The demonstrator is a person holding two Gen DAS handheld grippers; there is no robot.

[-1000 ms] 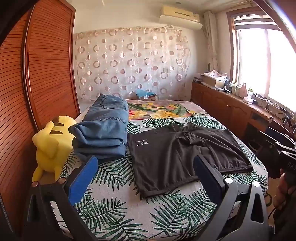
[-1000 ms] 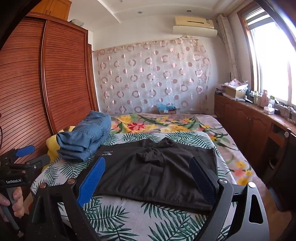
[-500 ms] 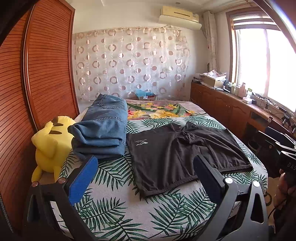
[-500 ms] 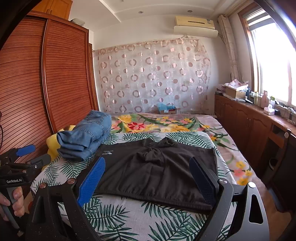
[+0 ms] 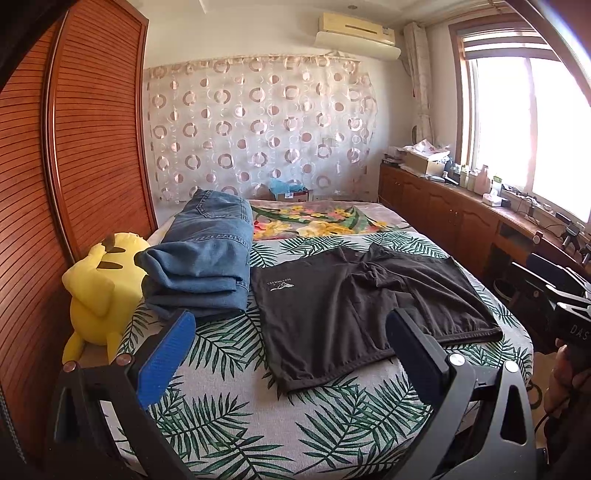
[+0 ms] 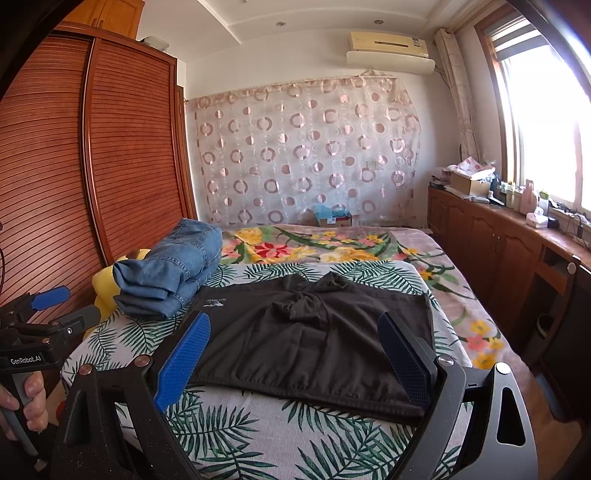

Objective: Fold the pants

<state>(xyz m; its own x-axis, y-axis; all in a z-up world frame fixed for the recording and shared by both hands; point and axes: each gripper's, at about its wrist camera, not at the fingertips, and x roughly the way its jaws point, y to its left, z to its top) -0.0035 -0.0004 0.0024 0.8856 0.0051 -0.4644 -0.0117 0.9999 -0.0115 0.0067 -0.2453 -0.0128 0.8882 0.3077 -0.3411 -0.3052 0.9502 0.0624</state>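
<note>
Black shorts (image 5: 354,310) spread flat, unfolded, on the bed (image 5: 229,417) beside folded jeans (image 5: 207,262). Left gripper (image 5: 291,354) and right gripper (image 6: 295,354) hovering, fingers spread, gripping nothing. Every fold left to make.

A yellow plush (image 5: 99,291) is lying by the wardrobe (image 5: 74,166), touching folded jeans (image 5: 207,258) resting on the leaf-print sheet (image 5: 229,406). A patterned curtain (image 5: 258,125) is hanging under an air conditioner (image 5: 356,35). Bottles, perhaps toiletries (image 6: 524,197), are crowding the counter (image 6: 554,236).
</note>
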